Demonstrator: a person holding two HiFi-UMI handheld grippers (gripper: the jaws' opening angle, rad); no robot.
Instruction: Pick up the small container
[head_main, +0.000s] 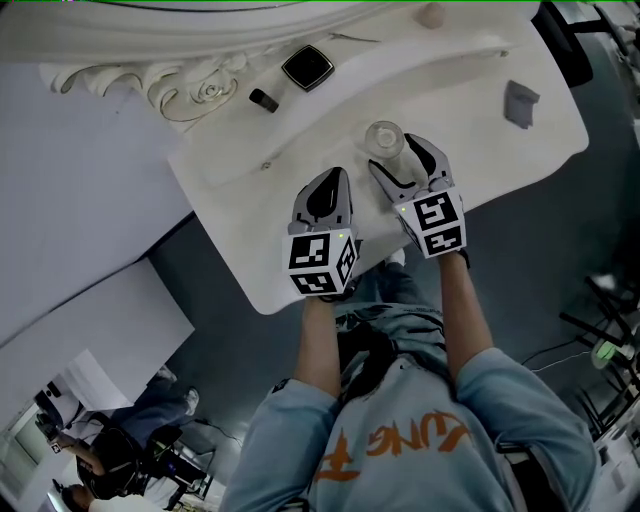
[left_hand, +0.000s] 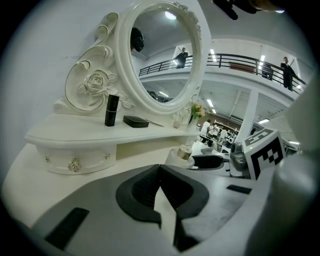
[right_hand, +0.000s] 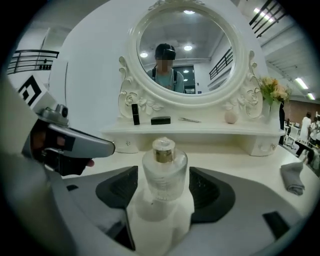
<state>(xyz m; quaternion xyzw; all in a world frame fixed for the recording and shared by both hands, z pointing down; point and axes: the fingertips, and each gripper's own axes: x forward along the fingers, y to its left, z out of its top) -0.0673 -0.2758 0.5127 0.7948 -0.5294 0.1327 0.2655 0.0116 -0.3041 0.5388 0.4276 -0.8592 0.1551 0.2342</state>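
Right hand-held gripper (right_hand: 161, 192): jaws spread wide, pads clear of the glass on both sides, nothing clamped. The small container (right_hand: 164, 172) is seen upright on the white desk (right_hand: 240, 160), between those jaws. It is recorded as a clear glass bottle with a gold collar and a pale cap; its contents cannot be made out.

Left hand-held gripper (left_hand: 160, 170): jaws closed together, empty, held just beside the right one.

A grey cloth (right_hand: 292, 177) is noted on the desk at right, well apart from the bottle.

Farther back, on the raised shelf (right_hand: 200, 131), are logged:
- black tube (right_hand: 135, 114), upright
- flat black case (right_hand: 160, 120)
- pale egg-shaped item (right_hand: 230, 117)

Behind these an oval mirror (right_hand: 187, 52) is mounted.
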